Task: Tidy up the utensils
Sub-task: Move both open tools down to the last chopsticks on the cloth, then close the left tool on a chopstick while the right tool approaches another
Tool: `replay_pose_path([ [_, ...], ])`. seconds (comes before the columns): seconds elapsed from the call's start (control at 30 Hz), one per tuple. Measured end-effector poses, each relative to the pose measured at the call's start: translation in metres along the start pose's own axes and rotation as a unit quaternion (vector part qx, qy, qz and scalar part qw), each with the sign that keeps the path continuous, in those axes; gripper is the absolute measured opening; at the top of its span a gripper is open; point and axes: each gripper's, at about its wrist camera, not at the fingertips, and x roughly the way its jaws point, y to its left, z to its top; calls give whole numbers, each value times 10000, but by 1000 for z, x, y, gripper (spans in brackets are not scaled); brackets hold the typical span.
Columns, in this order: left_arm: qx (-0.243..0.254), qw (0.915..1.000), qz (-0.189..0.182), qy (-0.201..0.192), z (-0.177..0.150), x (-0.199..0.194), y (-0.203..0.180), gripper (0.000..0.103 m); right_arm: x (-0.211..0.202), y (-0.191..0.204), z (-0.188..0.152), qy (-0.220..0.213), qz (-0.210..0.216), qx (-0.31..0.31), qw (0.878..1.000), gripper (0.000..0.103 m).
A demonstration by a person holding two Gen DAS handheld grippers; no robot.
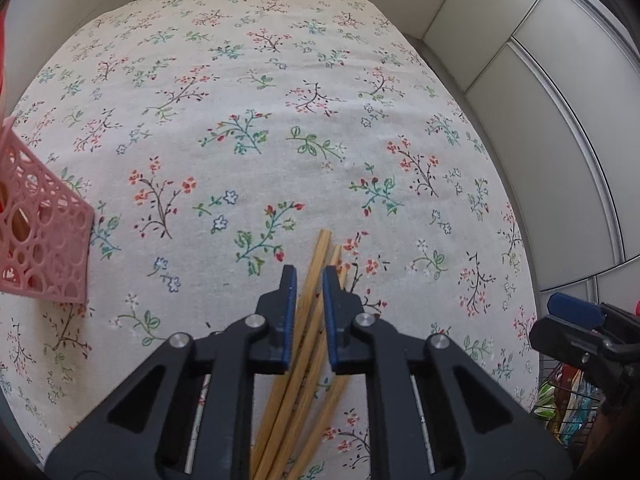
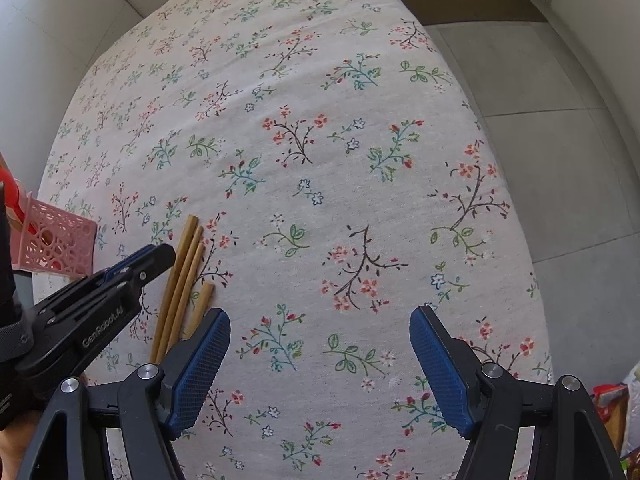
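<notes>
Your left gripper (image 1: 310,276) straddles the chopsticks (image 1: 316,280), fingers narrow but apparently not clamped; right gripper (image 2: 320,344) gapes wide. Next, probably squeeze and carry them to the pink basket (image 1: 44,236).

Floral tablecloth (image 1: 280,80), pale wall panels (image 1: 560,80), tiled floor (image 2: 540,100)

Looking like a home dining area: floral tablecloth (image 1: 280,80) spreading ahead of the grippers, white cabinet panels (image 1: 560,140) standing beyond, tiled floor (image 2: 540,140) lying rightward.

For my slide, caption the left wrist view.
Left gripper straddles chopsticks on floral cloth; pink basket at left.
</notes>
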Motion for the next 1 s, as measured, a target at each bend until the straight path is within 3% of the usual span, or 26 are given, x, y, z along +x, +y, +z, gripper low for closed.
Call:
replay_pose_path([
  [0.6,-9,9993,339,136,12,19,-5,10,4,-3,-1,54,-70,79,9999,79],
  [0.73,139,9985,525,56,9,9,-2,9,8,4,-2,93,-90,-1,9999,79],
  [1.0,262,9983,510,-83,-6,-25,11,8,21,24,-3,191,-131,-117,9997,79],
])
